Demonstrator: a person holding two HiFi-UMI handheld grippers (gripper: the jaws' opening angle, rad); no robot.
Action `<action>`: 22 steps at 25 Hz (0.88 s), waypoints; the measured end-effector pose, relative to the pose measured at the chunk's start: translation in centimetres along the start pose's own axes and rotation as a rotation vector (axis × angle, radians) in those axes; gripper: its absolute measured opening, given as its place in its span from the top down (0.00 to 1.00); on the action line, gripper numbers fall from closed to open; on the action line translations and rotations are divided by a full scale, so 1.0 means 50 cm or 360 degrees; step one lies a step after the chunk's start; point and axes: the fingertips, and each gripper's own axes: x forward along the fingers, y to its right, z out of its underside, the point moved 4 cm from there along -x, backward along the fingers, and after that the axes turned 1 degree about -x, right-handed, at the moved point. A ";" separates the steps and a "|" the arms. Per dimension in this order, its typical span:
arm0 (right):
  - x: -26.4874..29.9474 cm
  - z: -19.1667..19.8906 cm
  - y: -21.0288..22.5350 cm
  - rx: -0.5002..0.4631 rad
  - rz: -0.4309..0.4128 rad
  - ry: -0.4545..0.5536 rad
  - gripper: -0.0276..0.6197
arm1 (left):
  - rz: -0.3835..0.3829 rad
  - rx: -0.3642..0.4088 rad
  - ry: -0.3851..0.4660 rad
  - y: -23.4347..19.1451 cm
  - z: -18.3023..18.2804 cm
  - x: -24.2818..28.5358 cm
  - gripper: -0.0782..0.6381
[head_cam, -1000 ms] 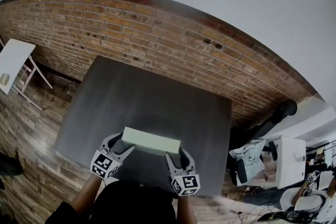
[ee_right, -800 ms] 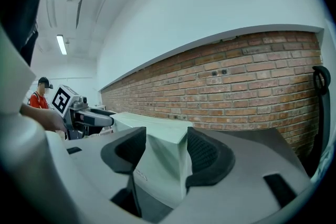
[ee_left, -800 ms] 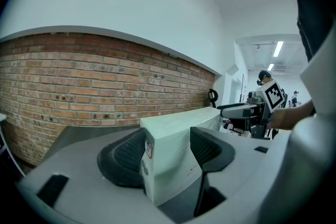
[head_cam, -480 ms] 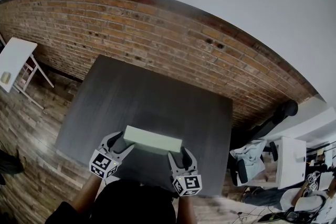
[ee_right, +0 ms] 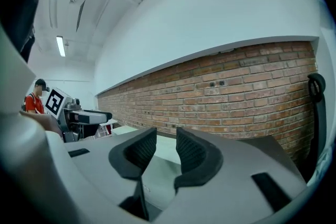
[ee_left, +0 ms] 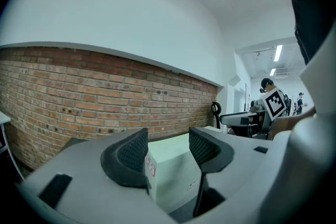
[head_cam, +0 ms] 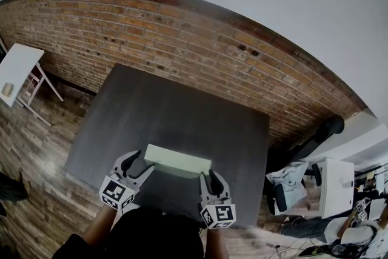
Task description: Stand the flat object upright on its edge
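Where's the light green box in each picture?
Head view: light green box sits low, middle.
Left gripper view: box low middle, very close.
Right gripper view: box low middle, mostly hidden.
Shared landmark: brick wall behind it.

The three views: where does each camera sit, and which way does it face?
Head view: on the person's head, looking steeply down at the table, box, left tongs, right tongs, forearms.
Left gripper view: on the left tongs, facing the brick wall over the box; its jaws show.
Right gripper view: on the right tongs, facing the same wall; its jaws, just closing, flank the box.
Shared: box, wall.
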 end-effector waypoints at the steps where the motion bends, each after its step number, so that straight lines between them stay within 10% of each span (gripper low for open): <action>1: 0.000 -0.001 -0.001 0.0009 0.0008 0.0000 0.77 | 0.0003 0.0003 0.0010 0.005 -0.005 0.000 0.53; 22: -0.019 -0.007 -0.077 0.0044 0.0060 0.0046 0.91 | -0.0066 0.0069 0.0048 0.121 -0.003 0.015 0.81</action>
